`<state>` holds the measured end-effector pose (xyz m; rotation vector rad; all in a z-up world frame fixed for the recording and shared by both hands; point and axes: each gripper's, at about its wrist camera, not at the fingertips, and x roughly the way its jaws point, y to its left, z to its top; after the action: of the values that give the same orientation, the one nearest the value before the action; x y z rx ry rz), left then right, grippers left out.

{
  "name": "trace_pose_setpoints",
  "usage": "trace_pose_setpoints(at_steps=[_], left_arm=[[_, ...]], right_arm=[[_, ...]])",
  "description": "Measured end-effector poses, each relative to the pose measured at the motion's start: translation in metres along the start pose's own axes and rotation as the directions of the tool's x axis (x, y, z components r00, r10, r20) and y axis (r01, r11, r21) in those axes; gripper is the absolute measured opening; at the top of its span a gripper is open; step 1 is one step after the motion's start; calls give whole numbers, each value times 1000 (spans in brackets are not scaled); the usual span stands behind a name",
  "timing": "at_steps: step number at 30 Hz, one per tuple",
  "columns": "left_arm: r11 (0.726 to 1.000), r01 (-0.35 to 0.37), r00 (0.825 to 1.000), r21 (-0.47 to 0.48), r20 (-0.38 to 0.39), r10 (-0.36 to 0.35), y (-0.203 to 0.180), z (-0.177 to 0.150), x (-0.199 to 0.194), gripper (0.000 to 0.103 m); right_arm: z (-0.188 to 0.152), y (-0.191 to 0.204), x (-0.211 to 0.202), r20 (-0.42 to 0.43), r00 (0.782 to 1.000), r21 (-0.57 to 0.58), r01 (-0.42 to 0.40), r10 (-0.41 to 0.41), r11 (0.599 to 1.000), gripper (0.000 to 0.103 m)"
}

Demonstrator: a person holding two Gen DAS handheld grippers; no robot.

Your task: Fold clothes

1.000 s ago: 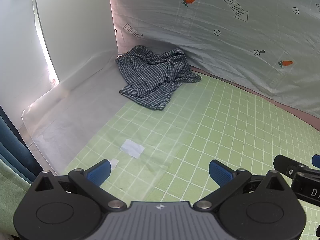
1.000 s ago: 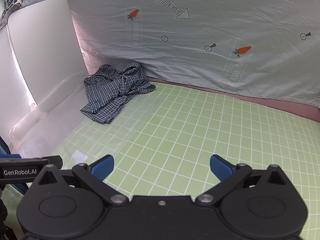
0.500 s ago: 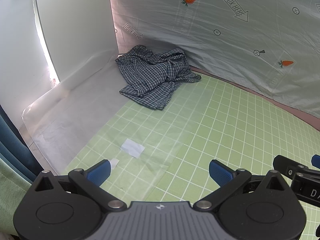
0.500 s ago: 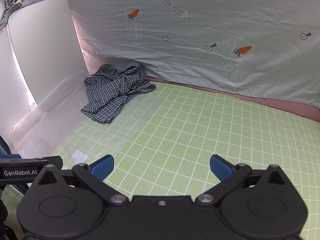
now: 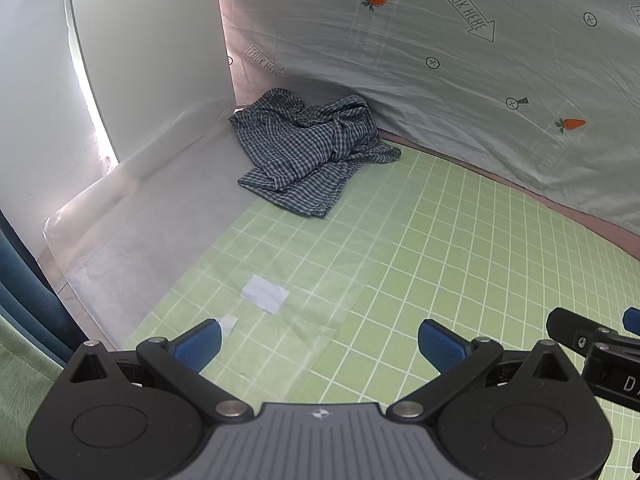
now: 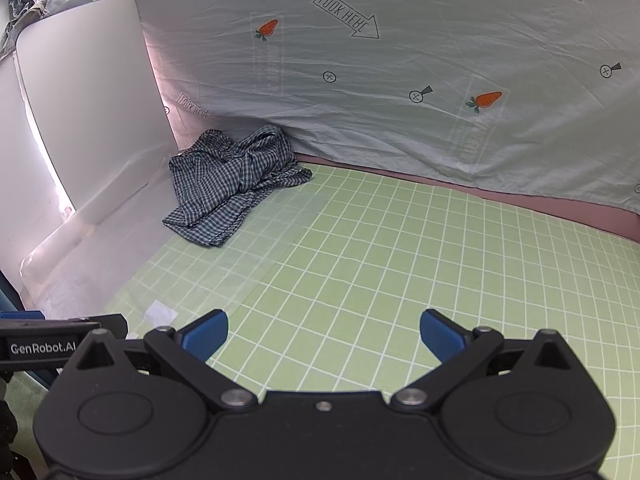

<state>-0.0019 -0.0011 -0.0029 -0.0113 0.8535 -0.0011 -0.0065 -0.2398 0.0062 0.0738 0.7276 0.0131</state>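
A crumpled blue-and-white checked shirt (image 5: 308, 152) lies in a heap at the far left corner of the green grid mat (image 5: 440, 248), partly on a white sheet. The right wrist view shows the same shirt (image 6: 232, 180) far ahead on the left. My left gripper (image 5: 318, 344) hovers open above the mat's near edge, nothing between its blue fingertips. My right gripper (image 6: 324, 334) is open too, well short of the shirt. Part of the right gripper (image 5: 592, 344) pokes into the left wrist view at the right edge.
A pale cloth backdrop (image 6: 400, 80) printed with carrots and arrows closes off the far side. A white panel (image 5: 140, 60) stands on the left. A translucent white sheet (image 5: 152, 216) overlaps the mat's left part. Two small white paper scraps (image 5: 265, 293) lie near my left gripper.
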Motion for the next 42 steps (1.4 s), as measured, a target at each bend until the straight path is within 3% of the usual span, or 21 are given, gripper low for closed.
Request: trace_pose_setpoints(at_steps=[23, 42], left_arm=[[998, 64, 998, -2, -28, -64, -9, 17, 28, 103], [998, 49, 998, 44, -35, -47, -15, 95, 111, 103]], right_arm=[[7, -3, 18, -4, 999, 7, -39, 39, 999, 103], [62, 23, 98, 9, 1000, -50, -24, 24, 998, 103]])
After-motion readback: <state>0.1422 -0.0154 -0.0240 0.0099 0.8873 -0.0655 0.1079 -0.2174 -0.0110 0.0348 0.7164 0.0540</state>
